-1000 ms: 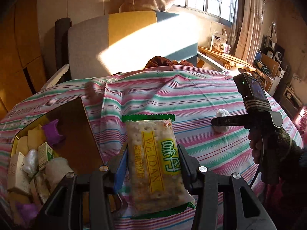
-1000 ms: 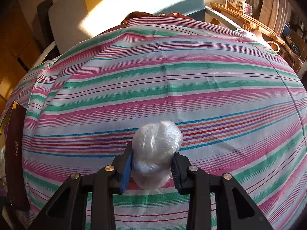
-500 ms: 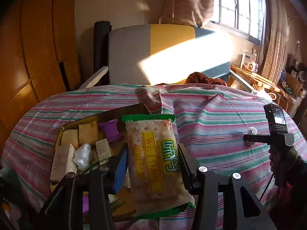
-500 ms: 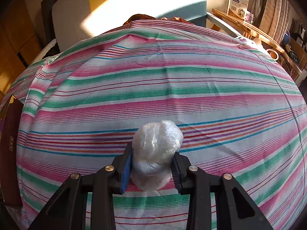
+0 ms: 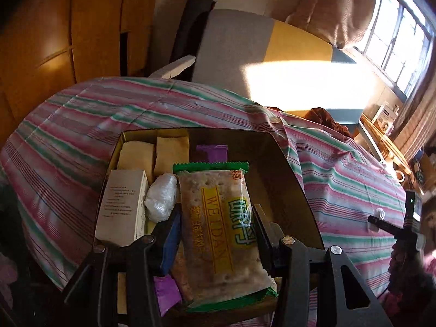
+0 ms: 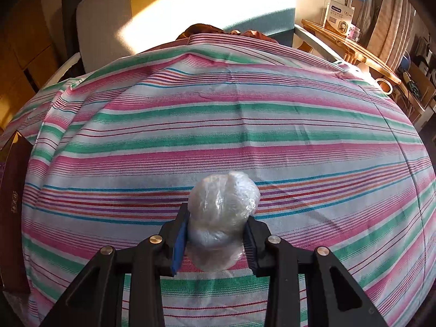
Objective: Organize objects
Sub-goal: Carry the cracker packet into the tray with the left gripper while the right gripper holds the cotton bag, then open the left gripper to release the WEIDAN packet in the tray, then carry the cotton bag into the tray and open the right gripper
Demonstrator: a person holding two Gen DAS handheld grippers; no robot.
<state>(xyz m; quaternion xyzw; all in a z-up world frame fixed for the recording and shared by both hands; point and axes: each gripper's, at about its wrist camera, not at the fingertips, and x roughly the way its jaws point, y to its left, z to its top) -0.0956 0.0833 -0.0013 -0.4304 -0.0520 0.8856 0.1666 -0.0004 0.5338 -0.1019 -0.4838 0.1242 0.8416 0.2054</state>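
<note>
The left gripper [image 5: 216, 234] is clenched on a clear-wrapped cracker packet with green ends and a yellow label [image 5: 222, 234], held above the open dark rectangular tin box [image 5: 288, 179] on the pink, green and white striped tablecloth [image 5: 81, 125]. The box contains yellow-wrapped bars [image 5: 171, 150], a purple wrapper [image 5: 212, 151], a white carton [image 5: 122, 207] and a crumpled clear plastic bundle [image 5: 160, 197]. The right gripper [image 6: 218, 238] grasps a second rounded bundle wrapped in clear plastic film [image 6: 222, 212] just over the tablecloth, well apart from the box.
</note>
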